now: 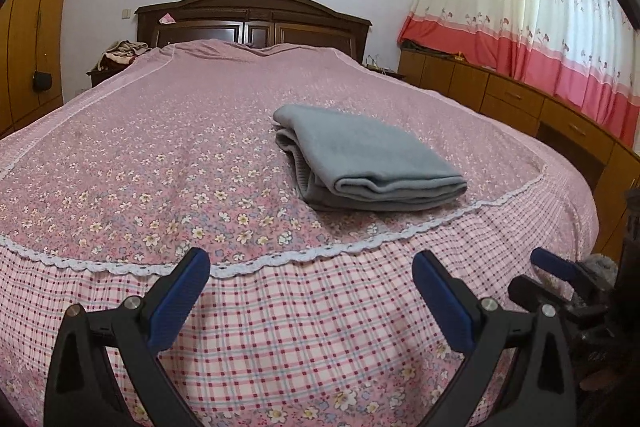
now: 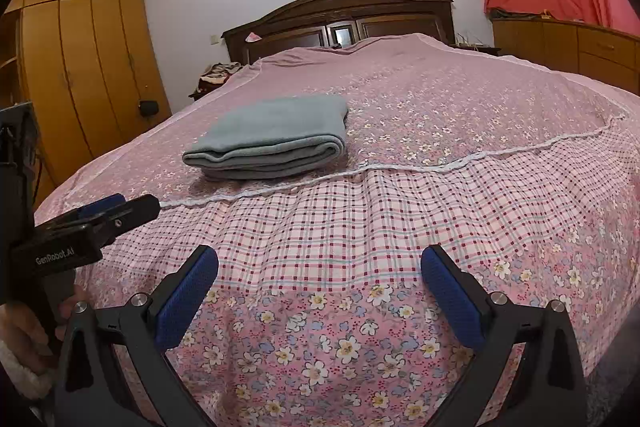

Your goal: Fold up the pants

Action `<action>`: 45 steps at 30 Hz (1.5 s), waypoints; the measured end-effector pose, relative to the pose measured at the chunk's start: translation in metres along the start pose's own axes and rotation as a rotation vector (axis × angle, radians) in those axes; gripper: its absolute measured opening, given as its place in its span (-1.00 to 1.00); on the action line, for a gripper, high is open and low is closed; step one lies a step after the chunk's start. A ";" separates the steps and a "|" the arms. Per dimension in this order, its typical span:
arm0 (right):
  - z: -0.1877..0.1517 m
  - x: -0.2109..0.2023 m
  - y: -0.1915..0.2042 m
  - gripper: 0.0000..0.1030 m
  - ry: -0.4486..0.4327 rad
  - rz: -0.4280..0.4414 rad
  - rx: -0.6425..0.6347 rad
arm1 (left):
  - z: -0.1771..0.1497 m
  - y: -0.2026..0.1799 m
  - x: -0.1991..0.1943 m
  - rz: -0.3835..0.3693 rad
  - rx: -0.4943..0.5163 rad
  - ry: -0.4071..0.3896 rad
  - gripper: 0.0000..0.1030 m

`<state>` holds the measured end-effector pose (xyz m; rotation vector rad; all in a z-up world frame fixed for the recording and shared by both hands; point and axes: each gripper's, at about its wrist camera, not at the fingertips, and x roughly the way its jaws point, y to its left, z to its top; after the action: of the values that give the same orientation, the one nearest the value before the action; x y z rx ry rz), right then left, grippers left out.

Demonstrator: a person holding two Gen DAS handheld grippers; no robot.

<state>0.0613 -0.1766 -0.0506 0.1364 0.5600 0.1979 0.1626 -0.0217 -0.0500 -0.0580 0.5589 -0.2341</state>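
Observation:
Grey pants (image 1: 360, 157) lie folded into a thick rectangular stack on the pink floral bedspread (image 1: 160, 155), near the foot of the bed; the right wrist view shows the same stack (image 2: 272, 139) to the left of centre. My left gripper (image 1: 310, 263) hangs open over the checked border at the bed's foot, well short of the pants, with nothing between its blue pads. My right gripper (image 2: 320, 259) is also open and empty, over the checked and floral overhang. The left gripper (image 2: 120, 207) shows at the left edge of the right wrist view.
A dark wooden headboard (image 1: 252, 19) stands at the far end. Wooden wardrobes (image 2: 80, 67) line the left side, low wooden drawers (image 1: 520, 103) and a pink curtain (image 1: 540, 27) the right. Clothes (image 1: 120, 55) lie heaped on a nightstand. A hand (image 2: 24, 331) holds the left gripper's handle.

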 end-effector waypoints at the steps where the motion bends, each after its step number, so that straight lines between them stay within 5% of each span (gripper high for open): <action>1: 0.000 0.000 0.000 1.00 0.000 0.000 0.000 | 0.000 0.000 0.000 -0.002 0.004 0.004 0.99; 45: -0.004 0.000 0.005 1.00 0.015 0.030 0.013 | -0.007 -0.027 -0.003 -0.015 0.028 0.009 1.00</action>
<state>0.0583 -0.1714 -0.0535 0.1563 0.5746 0.2250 0.1507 -0.0474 -0.0513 -0.0338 0.5645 -0.2568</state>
